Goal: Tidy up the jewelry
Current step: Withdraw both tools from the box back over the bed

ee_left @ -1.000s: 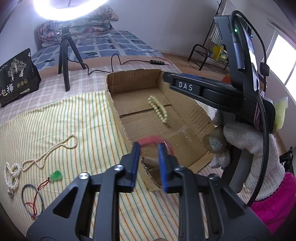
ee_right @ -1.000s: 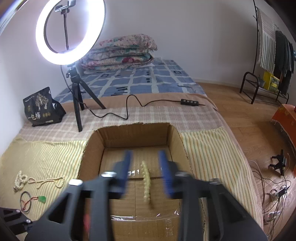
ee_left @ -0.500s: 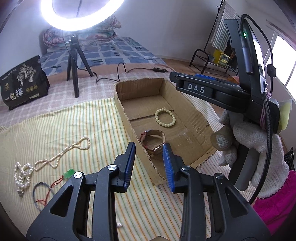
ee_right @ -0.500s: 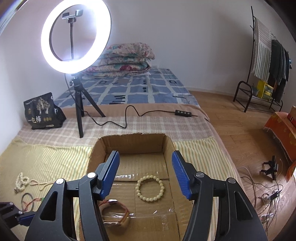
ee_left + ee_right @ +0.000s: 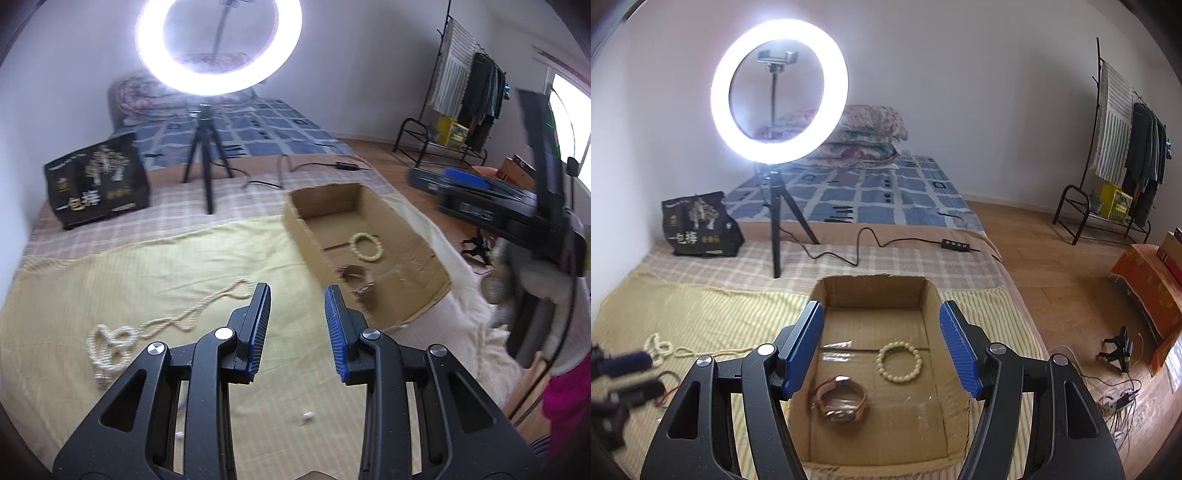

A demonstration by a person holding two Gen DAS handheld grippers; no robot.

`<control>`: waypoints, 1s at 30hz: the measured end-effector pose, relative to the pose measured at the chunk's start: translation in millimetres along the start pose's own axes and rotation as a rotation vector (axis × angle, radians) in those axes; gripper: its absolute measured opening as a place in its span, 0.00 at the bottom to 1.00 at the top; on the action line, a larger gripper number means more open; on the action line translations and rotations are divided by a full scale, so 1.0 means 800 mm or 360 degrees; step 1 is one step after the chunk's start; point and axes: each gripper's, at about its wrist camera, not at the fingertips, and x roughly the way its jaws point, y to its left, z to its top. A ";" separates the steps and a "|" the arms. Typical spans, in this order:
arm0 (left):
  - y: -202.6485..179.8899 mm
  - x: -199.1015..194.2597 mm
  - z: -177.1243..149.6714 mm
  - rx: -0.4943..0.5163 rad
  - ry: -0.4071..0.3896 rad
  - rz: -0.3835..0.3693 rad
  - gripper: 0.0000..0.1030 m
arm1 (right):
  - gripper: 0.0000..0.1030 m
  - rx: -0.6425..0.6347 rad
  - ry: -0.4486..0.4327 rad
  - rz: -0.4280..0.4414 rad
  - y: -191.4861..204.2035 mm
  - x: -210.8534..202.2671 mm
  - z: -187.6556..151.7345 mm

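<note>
On the left, a long cream pearl necklace [image 5: 166, 325] lies loose on the yellow striped bedspread [image 5: 155, 266], not yet sorted. The left hand-held gripper [image 5: 297, 325] is released, empty. To the right, the shallow brown cardboard box [image 5: 875, 291] holds a cream bead bracelet [image 5: 899, 361] and a brown-strapped watch [image 5: 841, 402]. The right hand-held gripper [image 5: 882, 350], empty above them, is opening; a second ago the bracelet hung between its jaws

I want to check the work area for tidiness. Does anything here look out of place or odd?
Yes. Two tiny white bits lie loose on the yellow cloth, apart from the tangled pearl necklace; possibly stray beads. The cardboard box has ragged cut edges.
</note>
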 end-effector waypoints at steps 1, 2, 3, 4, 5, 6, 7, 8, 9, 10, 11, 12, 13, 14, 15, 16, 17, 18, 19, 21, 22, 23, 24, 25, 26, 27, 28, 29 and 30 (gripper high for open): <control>0.011 -0.006 -0.002 -0.0002 -0.0004 0.0020 0.29 | 0.63 0.0000 -0.0008 0.0009 0.001 -0.003 -0.002; 0.017 -0.009 -0.002 -0.0005 -0.0003 0.0030 0.29 | 0.63 0.0000 -0.0024 0.0021 0.002 -0.009 -0.005; 0.028 -0.014 -0.005 -0.0013 0.0002 0.0049 0.29 | 0.63 -0.0003 -0.0043 0.0031 0.005 -0.015 -0.009; 0.037 -0.018 -0.006 -0.0023 0.0006 0.0059 0.29 | 0.63 -0.0012 -0.0054 0.0039 0.009 -0.020 -0.014; 0.044 -0.020 -0.007 -0.0032 0.0009 0.0064 0.29 | 0.63 -0.0026 -0.0055 0.0046 0.014 -0.023 -0.018; 0.054 -0.024 -0.010 -0.0045 0.0013 0.0070 0.29 | 0.63 -0.0045 -0.0048 0.0055 0.018 -0.026 -0.022; 0.066 -0.027 -0.012 -0.0063 0.0024 0.0082 0.29 | 0.63 -0.0067 -0.0034 0.0072 0.024 -0.029 -0.027; 0.075 -0.029 -0.015 -0.0077 0.0031 0.0090 0.29 | 0.63 -0.0093 -0.0014 0.0097 0.029 -0.031 -0.033; 0.084 -0.031 -0.017 -0.0091 0.0037 0.0095 0.29 | 0.63 -0.0119 0.0006 0.0123 0.036 -0.033 -0.039; 0.092 -0.033 -0.019 -0.0103 0.0044 0.0098 0.29 | 0.63 -0.0144 0.0022 0.0144 0.043 -0.034 -0.046; 0.098 -0.034 -0.022 -0.0112 0.0051 0.0103 0.29 | 0.63 -0.0169 0.0041 0.0162 0.050 -0.035 -0.052; 0.109 -0.035 -0.026 -0.0128 0.0060 0.0113 0.29 | 0.63 -0.0187 0.0059 0.0179 0.055 -0.037 -0.058; 0.115 -0.036 -0.029 -0.0137 0.0065 0.0118 0.29 | 0.63 -0.0212 0.0090 0.0208 0.063 -0.038 -0.066; 0.121 -0.036 -0.033 -0.0145 0.0076 0.0122 0.29 | 0.63 -0.0225 0.0108 0.0225 0.068 -0.039 -0.070; 0.127 -0.036 -0.038 -0.0154 0.0091 0.0126 0.29 | 0.63 -0.0245 0.0141 0.0259 0.076 -0.039 -0.079; 0.134 -0.034 -0.045 -0.0166 0.0115 0.0125 0.29 | 0.63 -0.0253 0.0156 0.0280 0.082 -0.040 -0.085; 0.140 -0.033 -0.051 -0.0174 0.0134 0.0121 0.29 | 0.63 -0.0258 0.0170 0.0300 0.087 -0.041 -0.091; 0.144 -0.031 -0.057 -0.0184 0.0158 0.0118 0.29 | 0.63 -0.0260 0.0177 0.0314 0.091 -0.043 -0.096; 0.148 -0.028 -0.063 -0.0190 0.0180 0.0116 0.29 | 0.63 -0.0260 0.0190 0.0338 0.096 -0.043 -0.102; 0.153 -0.025 -0.076 -0.0192 0.0220 0.0115 0.29 | 0.63 -0.0261 0.0213 0.0373 0.102 -0.043 -0.112; 0.154 -0.022 -0.082 -0.0192 0.0232 0.0116 0.29 | 0.63 -0.0263 0.0229 0.0398 0.106 -0.042 -0.119; 0.156 -0.021 -0.090 -0.0190 0.0247 0.0119 0.29 | 0.63 -0.0266 0.0238 0.0409 0.108 -0.043 -0.124; 0.157 -0.019 -0.098 -0.0190 0.0260 0.0119 0.29 | 0.63 -0.0275 0.0258 0.0427 0.113 -0.041 -0.131; 0.158 -0.018 -0.104 -0.0191 0.0271 0.0118 0.29 | 0.63 -0.0280 0.0274 0.0440 0.116 -0.040 -0.136; 0.158 -0.017 -0.110 -0.0194 0.0285 0.0115 0.29 | 0.63 -0.0287 0.0293 0.0455 0.120 -0.038 -0.143; 0.158 -0.015 -0.117 -0.0201 0.0303 0.0112 0.29 | 0.63 -0.0292 0.0316 0.0473 0.122 -0.036 -0.150; 0.158 -0.011 -0.126 -0.0211 0.0328 0.0102 0.29 | 0.63 -0.0295 0.0332 0.0483 0.125 -0.034 -0.155; 0.157 -0.009 -0.131 -0.0214 0.0347 0.0093 0.29 | 0.63 -0.0304 0.0361 0.0500 0.129 -0.031 -0.163; 0.156 -0.006 -0.138 -0.0214 0.0366 0.0087 0.29 | 0.63 -0.0310 0.0378 0.0509 0.131 -0.029 -0.168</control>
